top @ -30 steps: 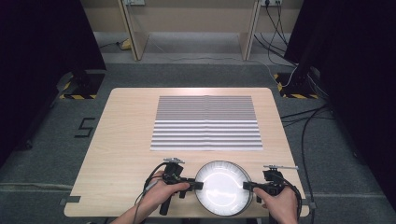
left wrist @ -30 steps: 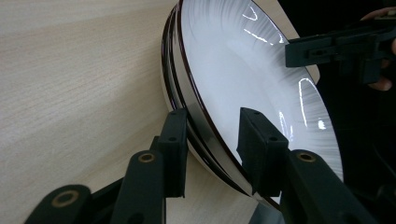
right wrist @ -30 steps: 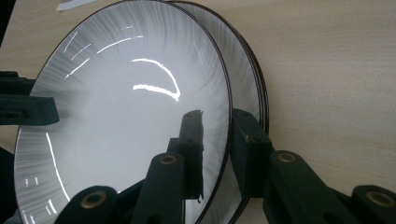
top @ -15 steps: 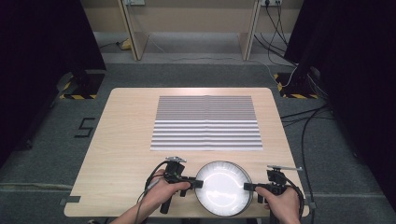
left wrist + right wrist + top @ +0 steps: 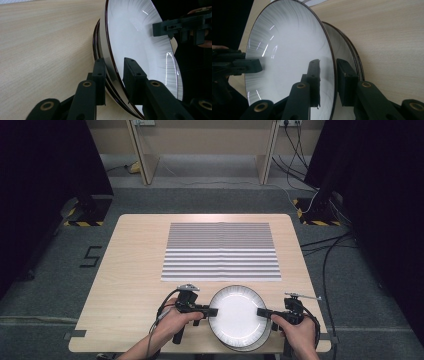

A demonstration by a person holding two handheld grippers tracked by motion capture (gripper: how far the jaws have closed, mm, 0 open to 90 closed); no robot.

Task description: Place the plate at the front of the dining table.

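Observation:
A white plate with a dark rim (image 5: 235, 315) (image 5: 140, 37) (image 5: 287, 50) is tilted up off a stack of like plates (image 5: 252, 347) (image 5: 96, 37) (image 5: 352, 50) near the table's front edge. My left gripper (image 5: 212, 311) (image 5: 113, 62) straddles its left rim, one jaw under the plate and one on its white face. Its jaws have just been closing and now press the rim. My right gripper (image 5: 260, 312) (image 5: 328, 62) grips the opposite rim. Its jaws have just eased open slightly, with the rim still between them.
A grey-and-white striped mat (image 5: 220, 250) lies in the middle of the wooden table (image 5: 130, 270), beyond the plates. The table's front edge runs just under my hands. Cables trail on the floor at the right.
The left jaws have drawn in onto the plate's rim. The top plate now sits slightly raised and off-centre over the stack. Both hands have stayed nearly in place.

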